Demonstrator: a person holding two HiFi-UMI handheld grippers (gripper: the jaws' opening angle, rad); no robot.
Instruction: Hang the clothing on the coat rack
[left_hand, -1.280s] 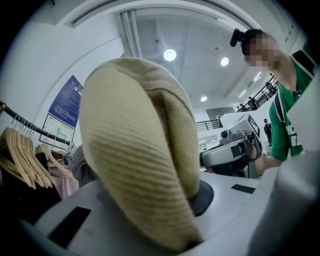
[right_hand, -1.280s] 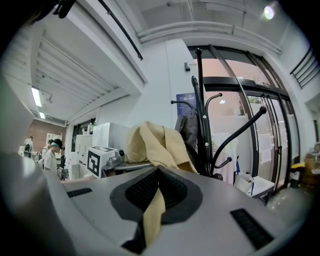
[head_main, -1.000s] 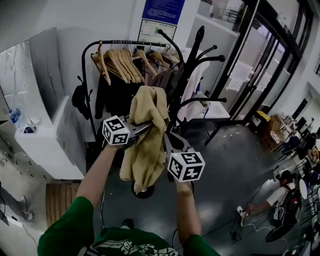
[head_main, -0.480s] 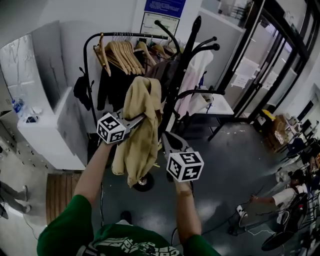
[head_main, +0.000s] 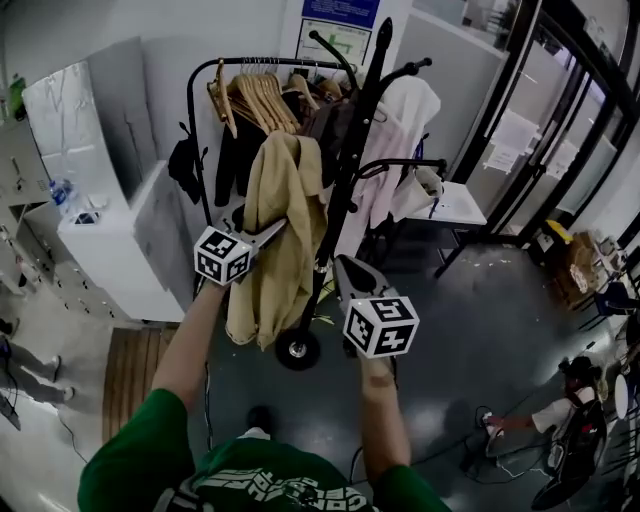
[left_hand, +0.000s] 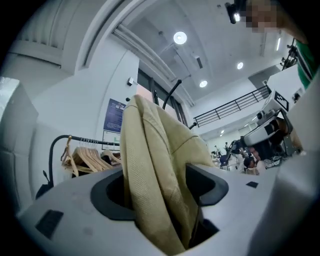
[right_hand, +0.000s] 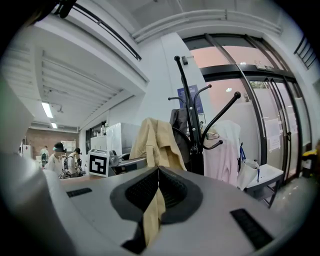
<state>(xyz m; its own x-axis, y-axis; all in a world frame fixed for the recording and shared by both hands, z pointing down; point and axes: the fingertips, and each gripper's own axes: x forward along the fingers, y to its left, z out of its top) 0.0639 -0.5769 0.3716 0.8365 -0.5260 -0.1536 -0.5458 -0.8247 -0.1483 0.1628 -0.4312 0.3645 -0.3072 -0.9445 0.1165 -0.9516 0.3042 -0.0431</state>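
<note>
Left gripper view: the left tool (left_hand: 160, 186) has just been opening its jaws, and they now stand wide, with the tan fabric jacket (left_hand: 150, 145) lying loose between them. The right tool (right_hand: 158, 187) is pinched tight on a fold. Both forearms (head_main: 190, 345) reach forward. The jacket hangs against the black metal coat rack (head_main: 357, 130).

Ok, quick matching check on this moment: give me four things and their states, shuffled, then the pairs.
Things:
1 left gripper
2 right gripper
3 wooden hangers
4 white garment

States:
A on the back rail
B jaws apart, tan jacket between them
C hanging right of the coat rack pole
D shut on a fold of the tan jacket

Pairs: 1-B, 2-D, 3-A, 4-C. The left gripper's jaws have just been opening.
</note>
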